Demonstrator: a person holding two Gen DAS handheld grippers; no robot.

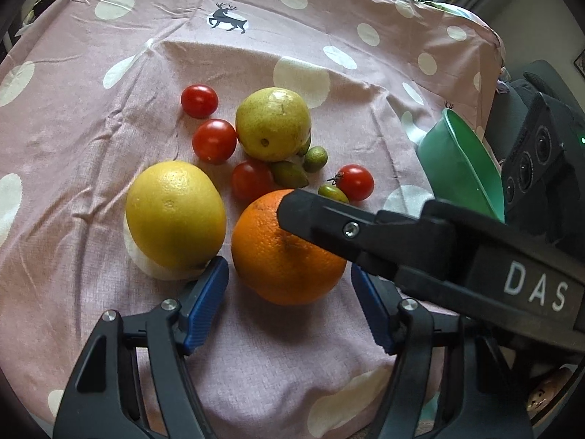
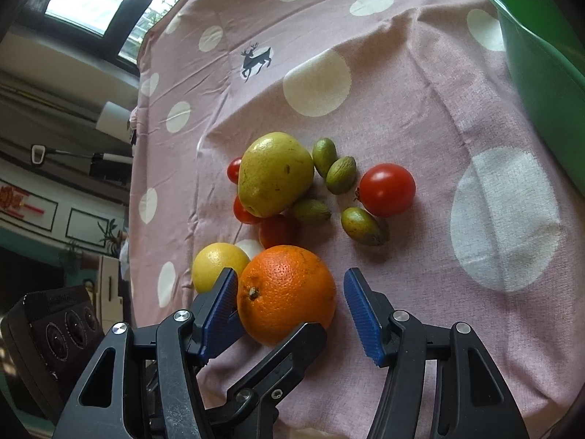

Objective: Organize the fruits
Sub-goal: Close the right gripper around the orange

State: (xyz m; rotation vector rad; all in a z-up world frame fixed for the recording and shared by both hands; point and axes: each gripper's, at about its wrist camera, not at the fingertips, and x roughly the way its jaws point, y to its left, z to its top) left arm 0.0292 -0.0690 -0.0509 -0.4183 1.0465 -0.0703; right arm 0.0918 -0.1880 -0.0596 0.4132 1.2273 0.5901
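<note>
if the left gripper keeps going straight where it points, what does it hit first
Most likely the orange: it lies between the open blue pads of the left gripper, just ahead. The right gripper's finger crosses above it, so depth is uncertain.

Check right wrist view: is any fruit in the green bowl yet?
No: the green bowl shows only bare inner wall, and the fruit, including the orange, lies on the cloth.

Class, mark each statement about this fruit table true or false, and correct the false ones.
1. The round orange lies between the blue pads of the right hand-held gripper. True.
2. The green plastic bowl holds tomatoes. False: no fruit shows in it; the red cherry tomatoes lie on the pink polka-dot cloth.
3. The yellow-green pear sits beyond the orange. True.
4. The left hand-held gripper grips the round yellow citrus fruit. False: its jaws straddle the orange.
</note>
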